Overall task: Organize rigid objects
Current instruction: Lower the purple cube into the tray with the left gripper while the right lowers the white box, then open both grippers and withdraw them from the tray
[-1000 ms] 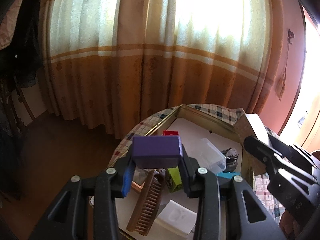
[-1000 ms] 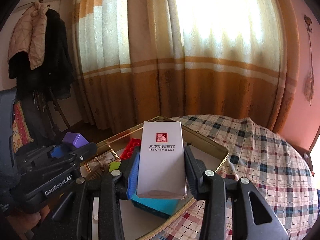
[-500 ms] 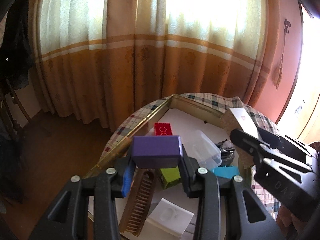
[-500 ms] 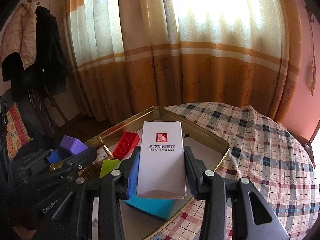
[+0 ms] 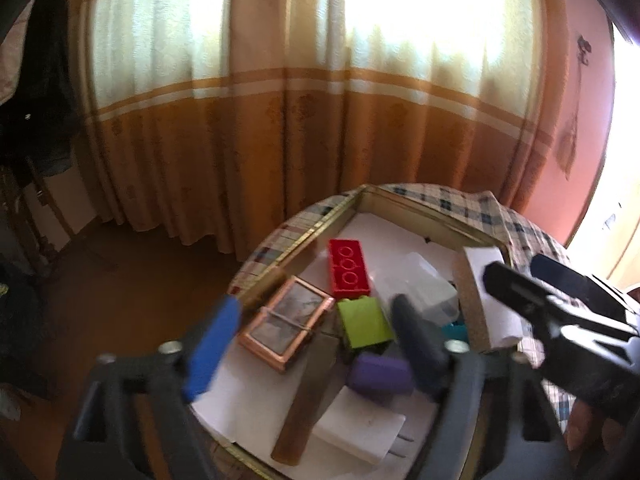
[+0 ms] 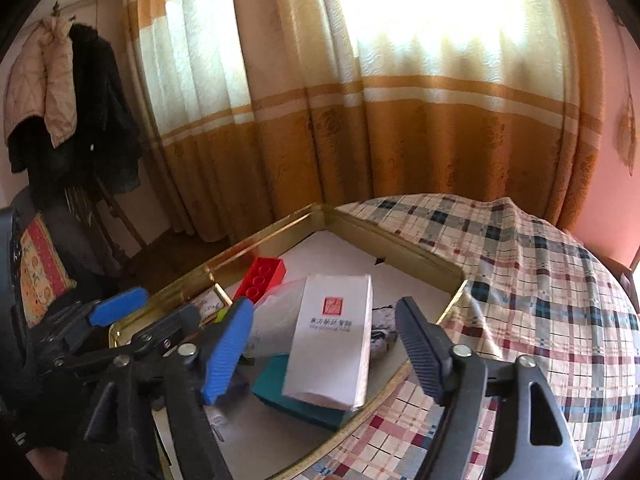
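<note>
Release step: my left gripper (image 5: 316, 348) and right gripper (image 6: 328, 356) have both just been opening, nothing clamped. Small purple block (image 5: 380, 374) and white printed carton (image 6: 332, 338) now sit in the gold tin tray (image 6: 416, 252). Next: back both out clear, pick another loose item.

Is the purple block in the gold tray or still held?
In the tray. The purple block lies among the other things inside the gold tray, and the left gripper, jaws just opened, stands clear of it.
</note>
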`<state>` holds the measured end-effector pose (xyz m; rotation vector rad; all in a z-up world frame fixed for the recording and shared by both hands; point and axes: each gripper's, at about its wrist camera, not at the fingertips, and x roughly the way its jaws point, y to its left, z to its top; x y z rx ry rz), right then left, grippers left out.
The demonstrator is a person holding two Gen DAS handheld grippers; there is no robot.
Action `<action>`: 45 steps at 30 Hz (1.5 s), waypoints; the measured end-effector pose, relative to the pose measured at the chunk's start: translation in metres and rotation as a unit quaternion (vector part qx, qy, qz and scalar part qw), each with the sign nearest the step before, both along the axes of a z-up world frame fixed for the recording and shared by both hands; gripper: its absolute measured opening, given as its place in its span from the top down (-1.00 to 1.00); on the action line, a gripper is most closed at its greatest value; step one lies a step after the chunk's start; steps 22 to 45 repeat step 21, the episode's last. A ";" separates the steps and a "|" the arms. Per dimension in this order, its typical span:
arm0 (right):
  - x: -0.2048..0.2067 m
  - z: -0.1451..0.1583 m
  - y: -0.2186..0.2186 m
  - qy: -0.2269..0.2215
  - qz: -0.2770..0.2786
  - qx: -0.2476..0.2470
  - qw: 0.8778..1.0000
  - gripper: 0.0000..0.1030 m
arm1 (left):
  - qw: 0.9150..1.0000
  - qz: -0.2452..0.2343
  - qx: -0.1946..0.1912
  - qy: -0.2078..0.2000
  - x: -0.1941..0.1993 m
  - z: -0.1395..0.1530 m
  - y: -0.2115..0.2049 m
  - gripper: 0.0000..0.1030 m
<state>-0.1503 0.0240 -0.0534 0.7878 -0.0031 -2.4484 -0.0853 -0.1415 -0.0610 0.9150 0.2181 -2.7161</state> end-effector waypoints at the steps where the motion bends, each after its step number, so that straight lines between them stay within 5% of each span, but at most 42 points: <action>1: 0.002 0.003 0.003 0.004 -0.002 -0.009 1.000 -0.55 | 1.000 -0.003 0.005 0.004 0.002 0.001 0.000 -0.90; 15: 0.037 0.022 0.004 0.062 0.005 -0.015 0.998 -0.61 | 1.000 0.008 -0.013 0.020 0.017 0.006 0.002 -0.99; 45: 0.040 0.019 0.005 0.062 0.006 -0.015 0.998 -0.61 | 1.000 0.009 -0.017 0.023 0.022 0.007 0.001 -0.99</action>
